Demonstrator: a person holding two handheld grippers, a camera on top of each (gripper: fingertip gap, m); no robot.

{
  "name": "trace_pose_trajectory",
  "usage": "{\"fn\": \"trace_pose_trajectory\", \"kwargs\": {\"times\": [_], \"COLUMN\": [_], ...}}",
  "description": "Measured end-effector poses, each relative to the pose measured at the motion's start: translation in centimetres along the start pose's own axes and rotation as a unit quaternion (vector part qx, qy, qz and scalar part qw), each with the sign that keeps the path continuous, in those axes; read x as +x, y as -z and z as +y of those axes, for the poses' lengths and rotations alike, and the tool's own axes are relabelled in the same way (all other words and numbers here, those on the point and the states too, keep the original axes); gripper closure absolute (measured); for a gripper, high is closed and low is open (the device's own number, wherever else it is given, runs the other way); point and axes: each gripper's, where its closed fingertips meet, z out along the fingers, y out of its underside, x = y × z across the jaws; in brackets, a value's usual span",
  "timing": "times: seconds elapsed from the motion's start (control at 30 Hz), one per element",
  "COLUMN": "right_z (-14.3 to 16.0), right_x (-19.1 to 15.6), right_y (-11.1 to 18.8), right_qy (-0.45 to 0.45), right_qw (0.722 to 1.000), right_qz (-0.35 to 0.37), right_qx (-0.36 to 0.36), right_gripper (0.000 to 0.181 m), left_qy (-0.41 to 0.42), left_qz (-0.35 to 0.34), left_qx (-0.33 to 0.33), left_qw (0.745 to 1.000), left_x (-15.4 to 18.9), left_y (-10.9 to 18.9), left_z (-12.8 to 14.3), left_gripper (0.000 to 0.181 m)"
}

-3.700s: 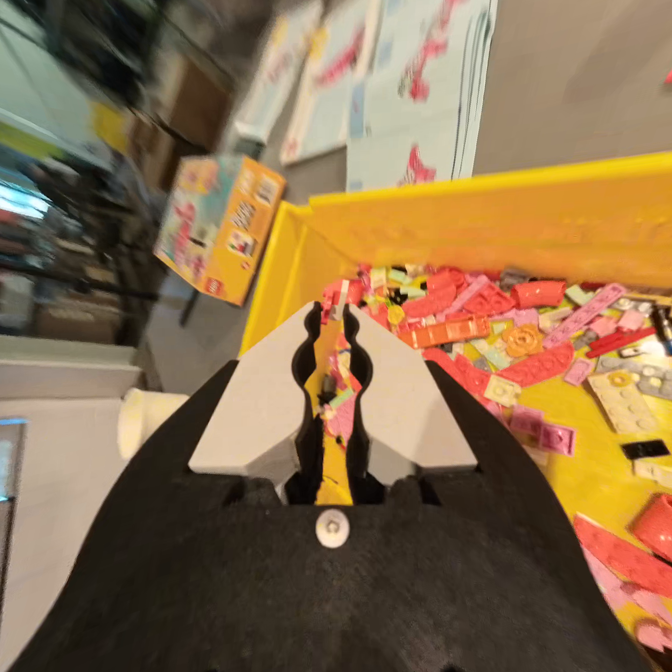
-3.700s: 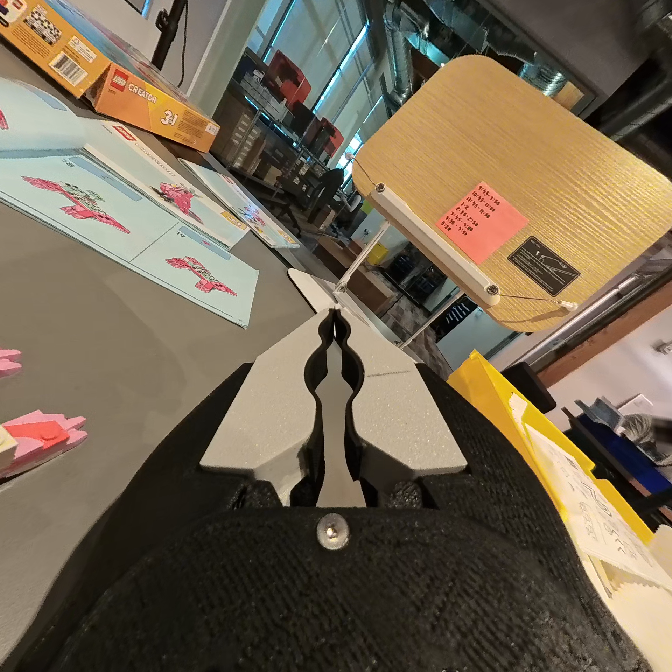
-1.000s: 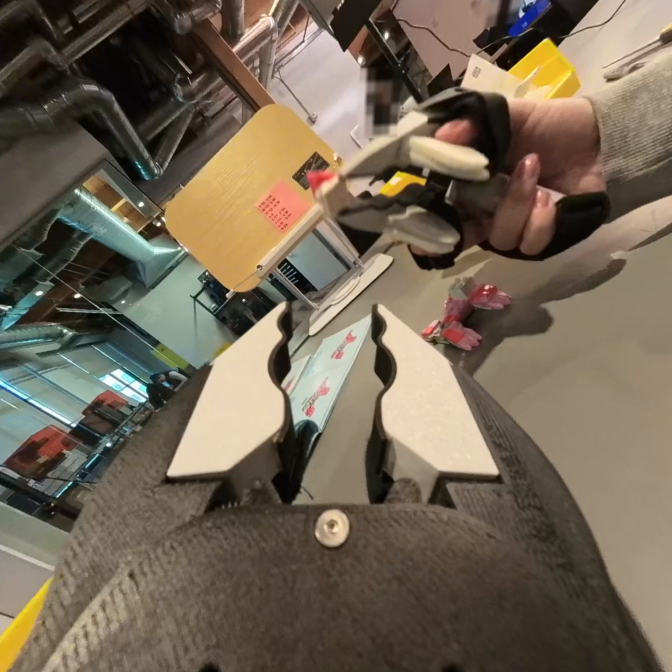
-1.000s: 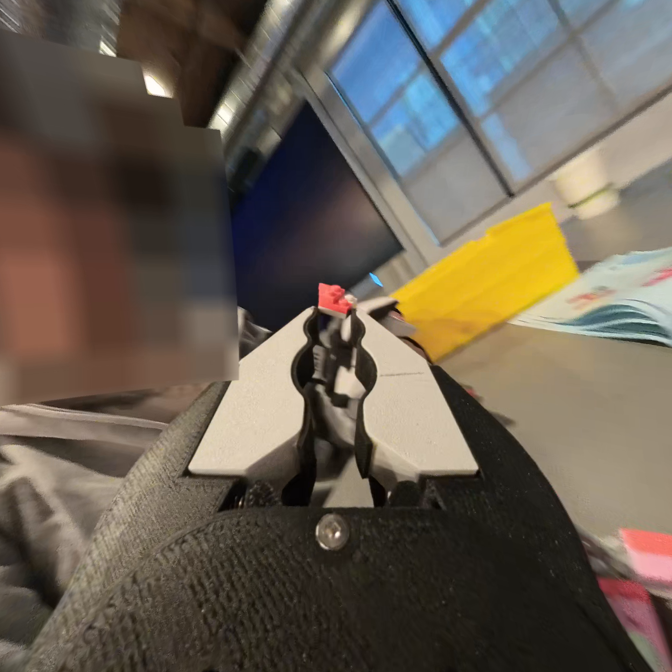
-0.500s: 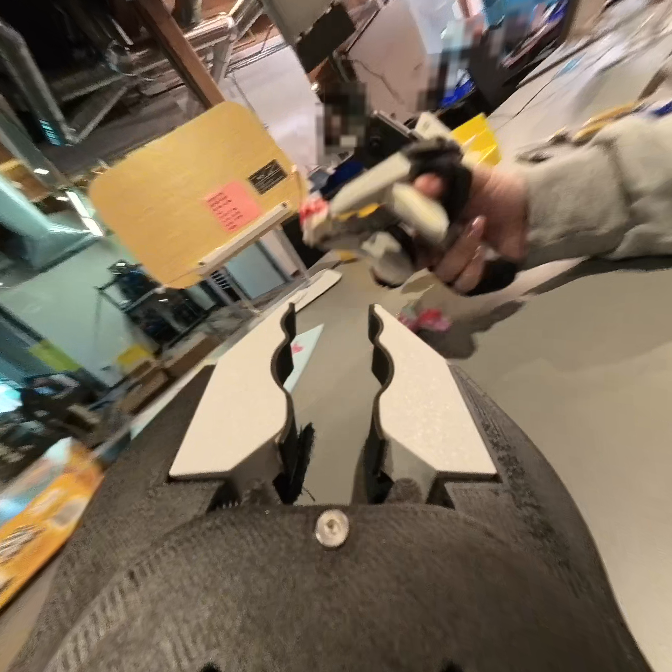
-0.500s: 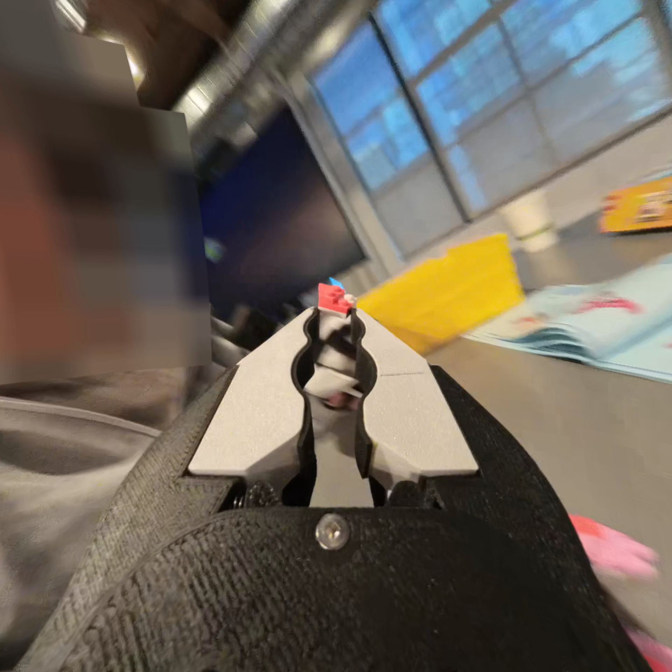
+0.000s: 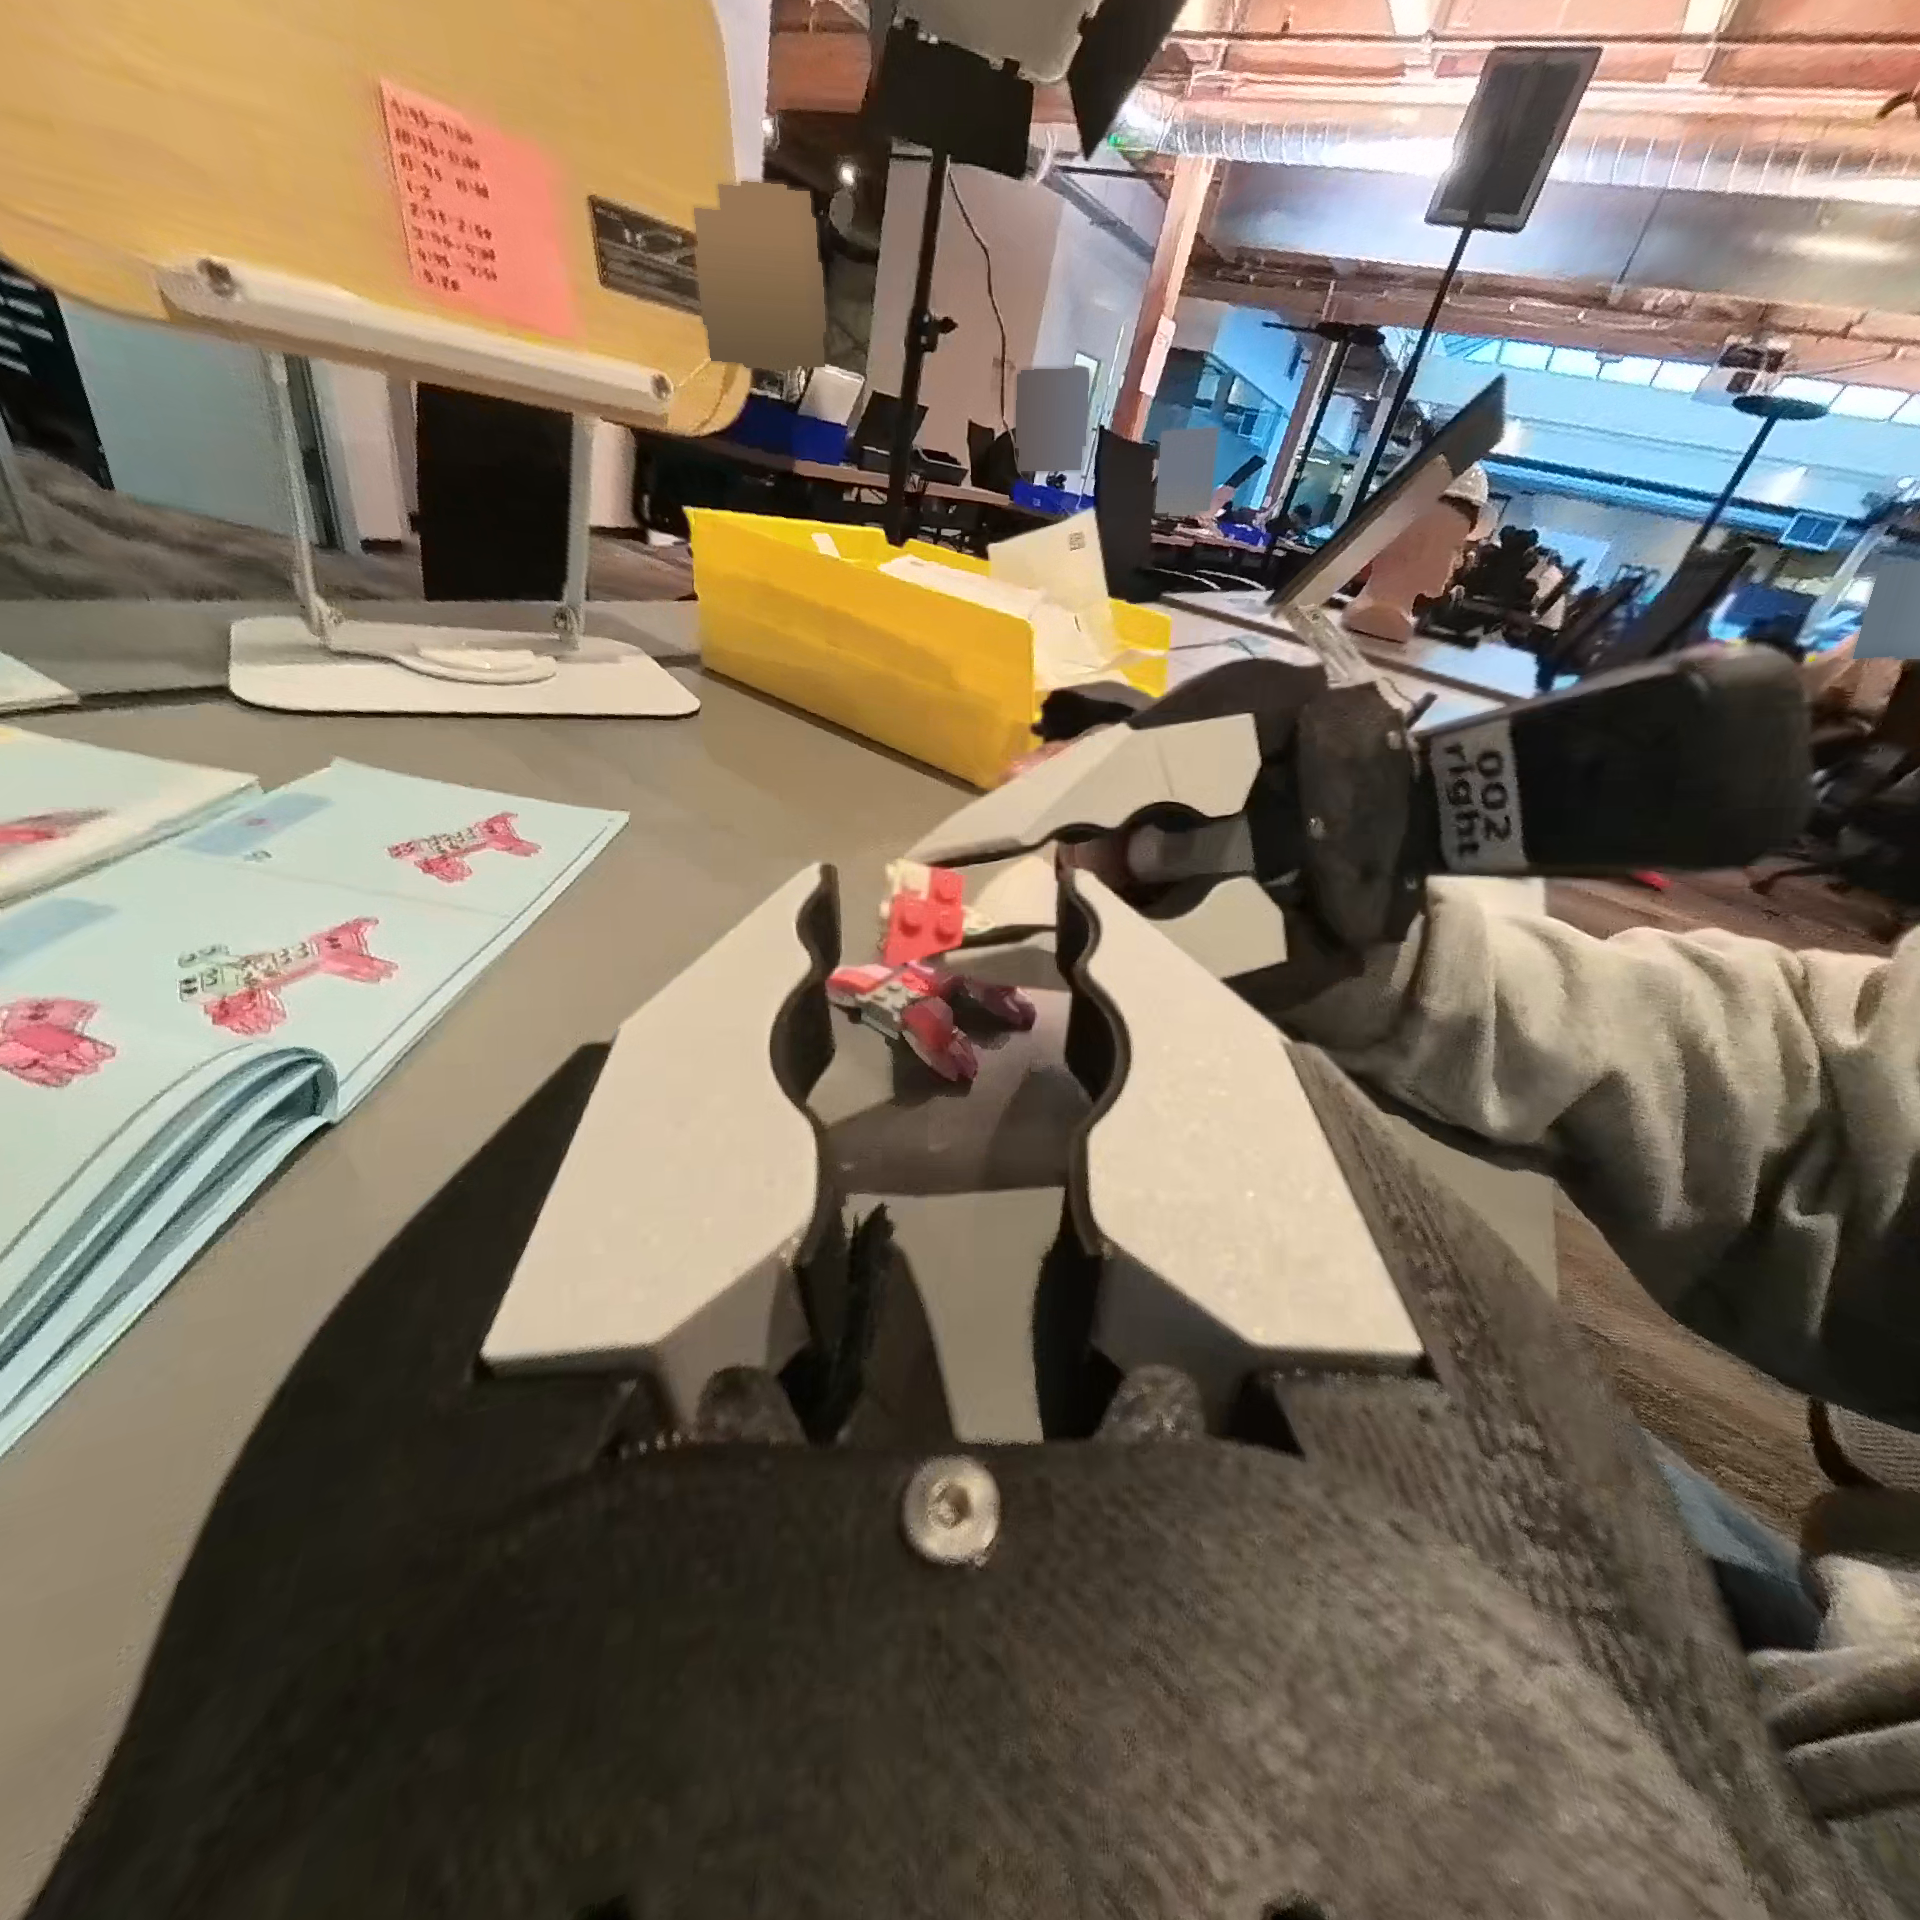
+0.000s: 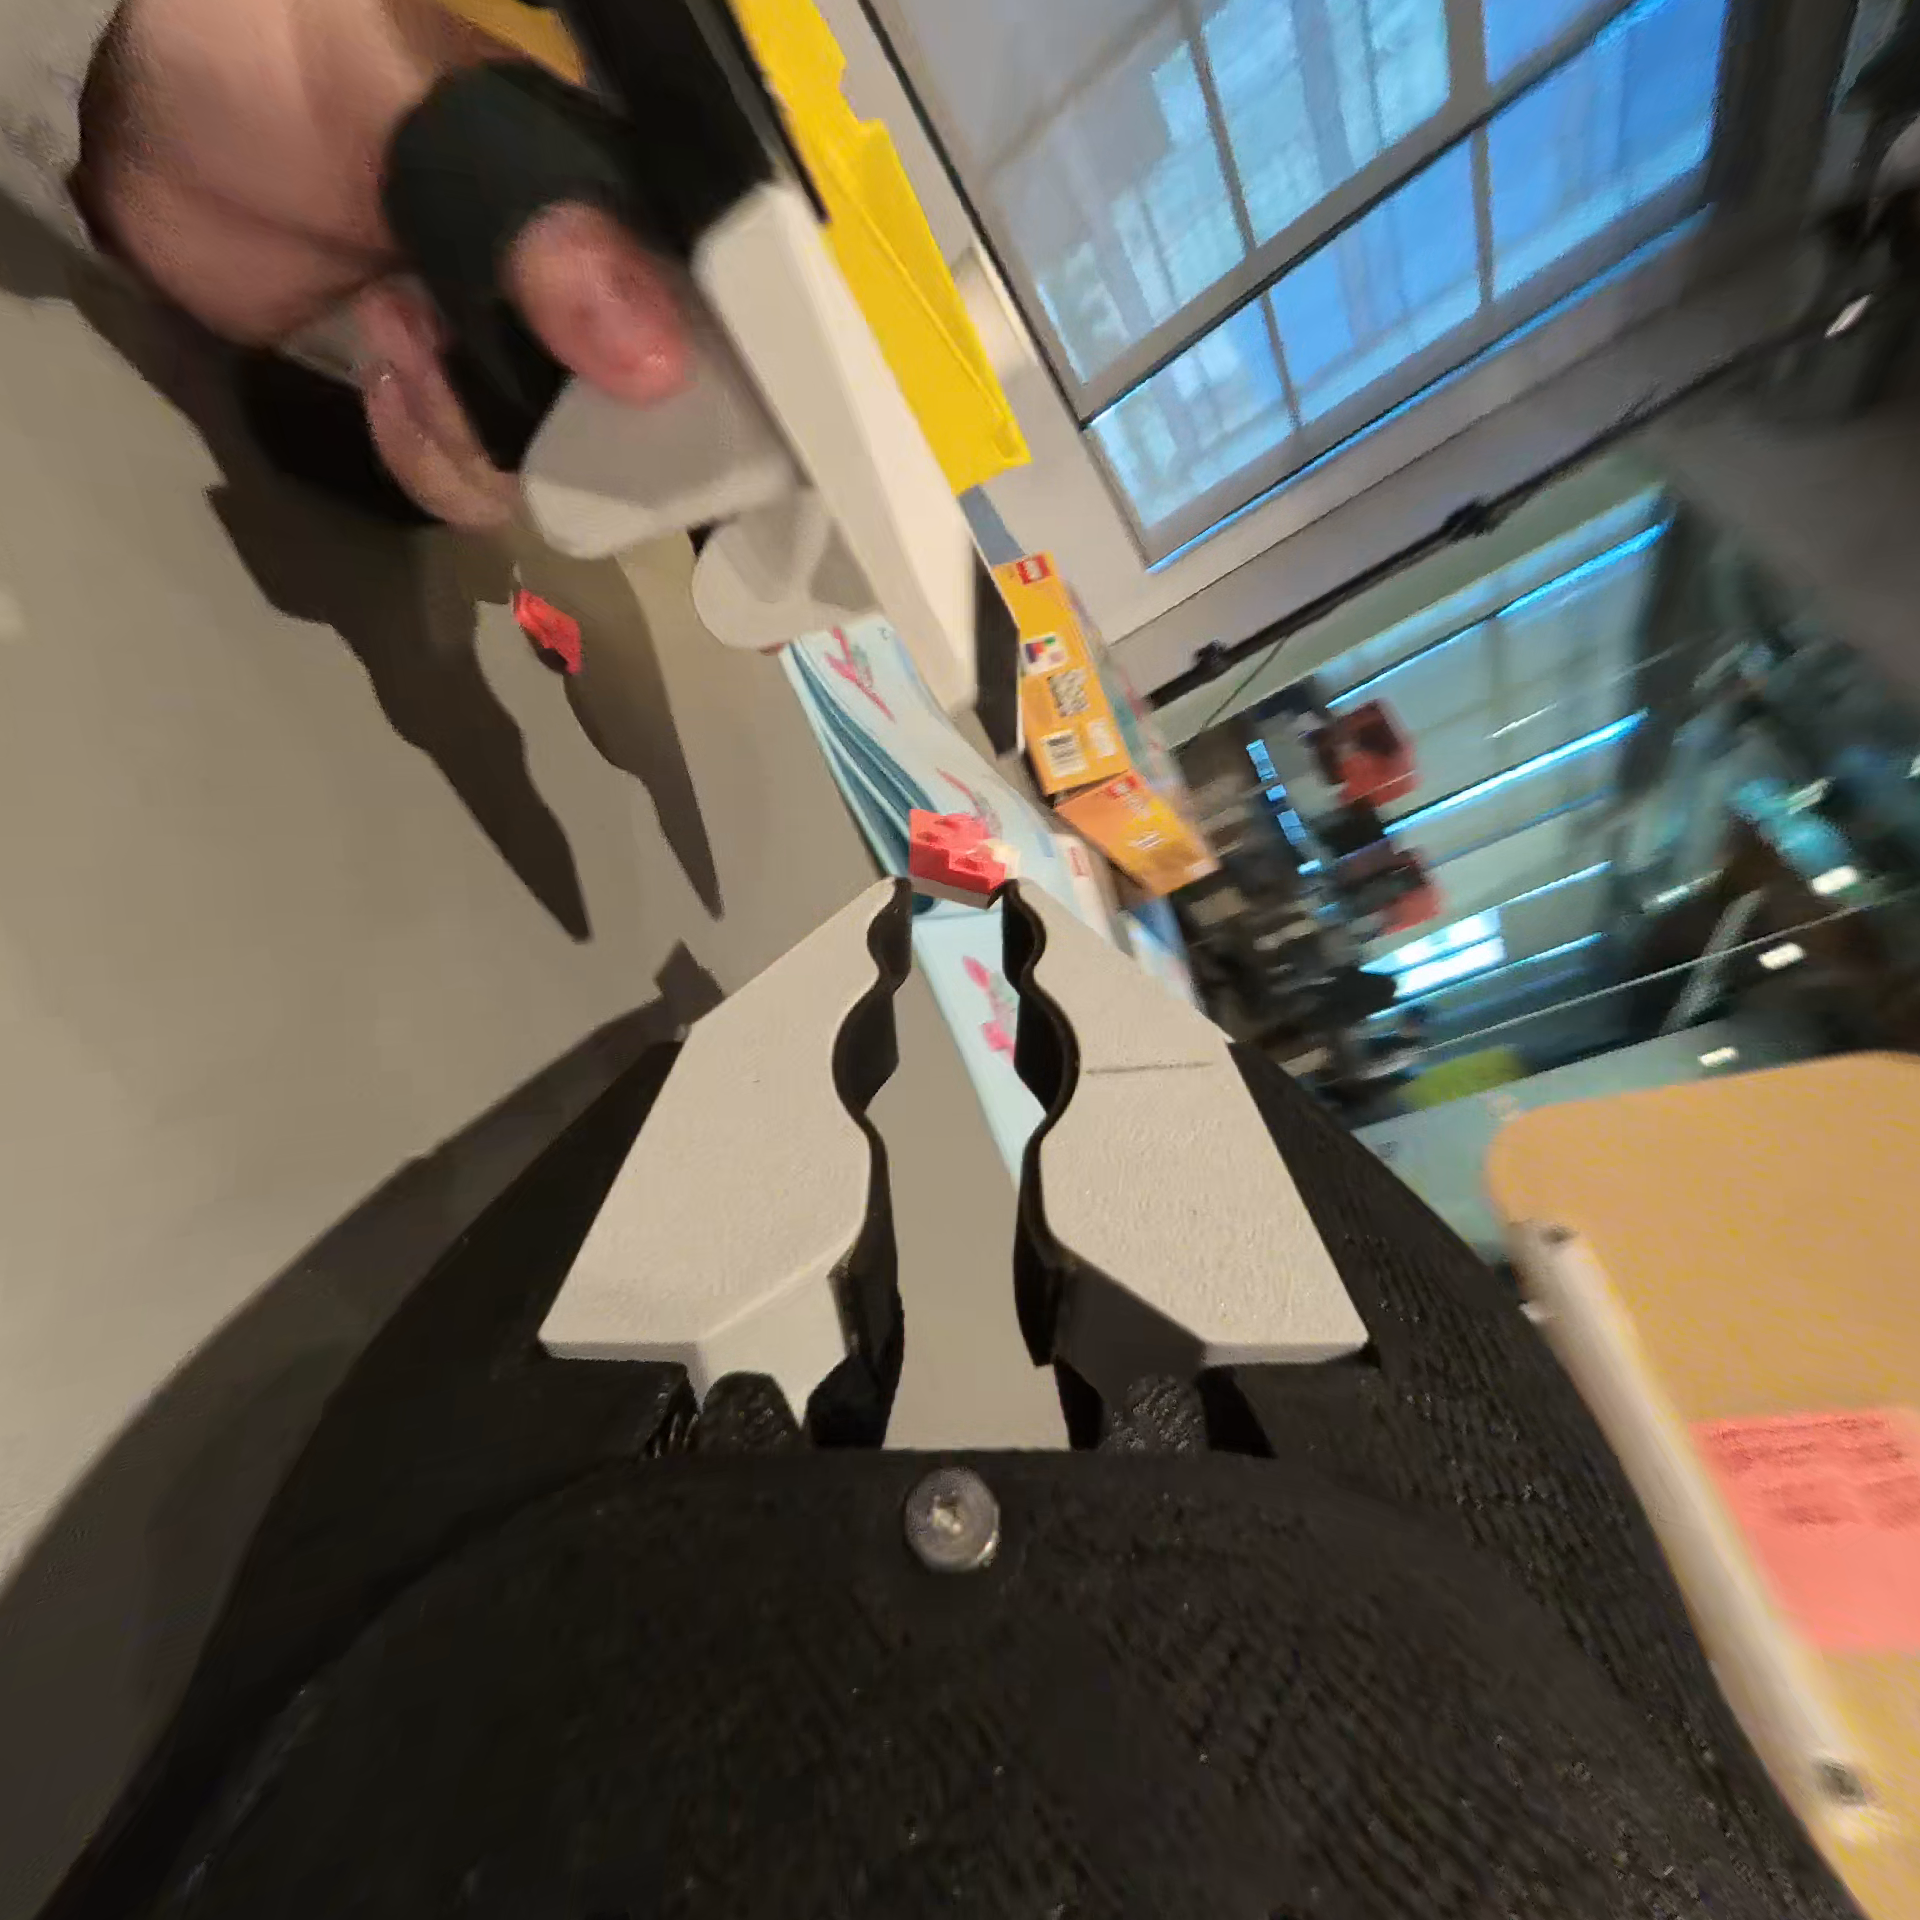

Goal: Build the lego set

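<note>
Now red brick (image 8: 956,858) between right hand-held gripper (image 8: 958,891) tips

Booklet (image 7: 260,935) lies left on table (image 7: 727,790); bin (image 7: 883,655) behind; lego build (image 7: 914,1003) btwn, w/ stand (image 7: 447,665) far left.

**Red piece pinched, pink build below**

Your right gripper (image 8: 956,896) is pinching a small red lego piece (image 8: 948,844) at its very tips — a studded red brick with a bit of white on one end, sitting tilted. In your left wrist view that same piece (image 7: 928,918) hangs between the spread fingers of your left gripper (image 7: 948,902), touching neither. Just beneath it, a pink and red sub-assembly (image 7: 914,1000) lies on the grey table (image 7: 727,821) — low, with some grey in it and dark magenta tips.
</note>
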Motion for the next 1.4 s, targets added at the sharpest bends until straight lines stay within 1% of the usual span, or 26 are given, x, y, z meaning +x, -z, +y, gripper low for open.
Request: {"fn": "trace_pose_trajectory", "kwargs": {"times": [0.13, 0.27, 0.4, 0.47, 0.5, 0.57, 0.7, 0.8, 0.87, 0.97, 1.03, 1.1, 1.13, 1.2, 1.27, 1.3, 1.33, 1.37, 1.4], "right_z": [-1.2, -1.8, -2.5, -2.9, -3.1, -3.3, -3.3, -3.1, -2.8, -2.5, -1.6, -0.7, -0.4, -0.3, -0.3, -0.2, -0.1, 0.1, 0.3], "right_x": [1.1, 1.9, 1.5, 1.3, 1.3, 1.4, 1.5, 1.5, 1.5, 1.4, 1.2, 1.3, 1.4, 1.1, 0.4, -0.2, -0.8, -1.5, -2.1], "right_y": [0.5, 0.9, 0.8, 0.7, 0.7, 0.7, 0.7, 0.6, 0.5, 0.4, 0.3, 0.4, 0.6, 0.8, 0.8, 0.7, 0.6, 0.5, 0.4], "right_qy": [0.02, 0.079, 0.14, 0.16, 0.165, 0.166, 0.17, 0.177, 0.173, 0.161, 0.149, 0.121, 0.098, 0.039, 0.006, 0.002, 0.001, 0.003, 0.004], "right_qw": [0.999, 0.993, 0.985, 0.981, 0.98, 0.979, 0.977, 0.976, 0.977, 0.981, 0.985, 0.99, 0.993, 0.999, 1.0, 1.0, 0.999, 0.998, 0.997], "right_qz": [0.043, 0.08, 0.097, 0.104, 0.108, 0.115, 0.12, 0.122, 0.12, 0.108, 0.088, 0.071, 0.06, 0.028, -0.004, -0.021, -0.04, -0.059, -0.076], "right_qx": [0.027, 0.03, 0.029, 0.032, 0.035, 0.038, 0.037, 0.027, 0.022, 0.02, 0.004, -0.008, -0.008, -0.002, 0.002, -0.001, -0.006, -0.012, -0.02], "right_gripper": [0.166, 0.166, 0.166, 0.166, 0.166, 0.166, 0.167, 0.167, 0.167, 0.166, 0.167, 0.162, 0.16, 0.157, 0.158, 0.161, 0.168, 0.172, 0.176], "left_qy": [0.016, 0.032, 0.075, 0.1, 0.113, 0.134, 0.167, 0.175, 0.162, 0.091, 0.011, -0.091, -0.151, -0.275, -0.388, -0.44, -0.483, -0.516, -0.54], "left_qz": [0.004, 0.02, 0.067, 0.11, 0.122, 0.135, 0.136, 0.138, 0.136, 0.108, 0.055, -0.018, -0.049, -0.092, -0.114, -0.117, -0.12, -0.12, -0.117], "left_qx": [-0.008, -0.012, -0.007, 0.005, 0.01, 0.019, 0.036, 0.031, 0.022, 0.009, -0.003, -0.031, -0.049, -0.097, -0.152, -0.168, -0.185, -0.197, -0.207], "left_qw": [1.0, 0.999, 0.995, 0.989, 0.986, 0.982, 0.976, 0.974, 0.977, 0.99, 0.998, 0.995, 0.986, 0.952, 0.902, 0.874, 0.848, 0.825, 0.808], "left_x": [-0.2, 0.0, 0.8, 1.9, 2.1, 2.1, 1.5, 1.4, 1.6, 1.6, 1.0, -0.2, -0.6, -1.0, -1.1, -0.9, -0.8, -0.7, -0.4], "left_y": [-0.1, -0.1, -0.1, 0.1, 0.2, 0.4, 0.7, 0.7, 0.6, 0.3, 0.2, 0.0, -0.1, -0.5, -1.1, -1.5, -1.7, -1.9, -2.1], "left_z": [0.2, 0.3, 0.3, -0.2, -0.3, -0.6, -1.1, -1.0, -0.8, -0.4, -0.2, 0.4, 0.7, 1.8, 3.3, 3.9, 4.4, 4.9, 5.4], "left_gripper": [0.142, 0.155, 0.156, 0.155, 0.155, 0.162, 0.172, 0.174, 0.178, 0.179, 0.179, 0.179, 0.178, 0.178, 0.178, 0.178, 0.178, 0.178, 0.178]}}
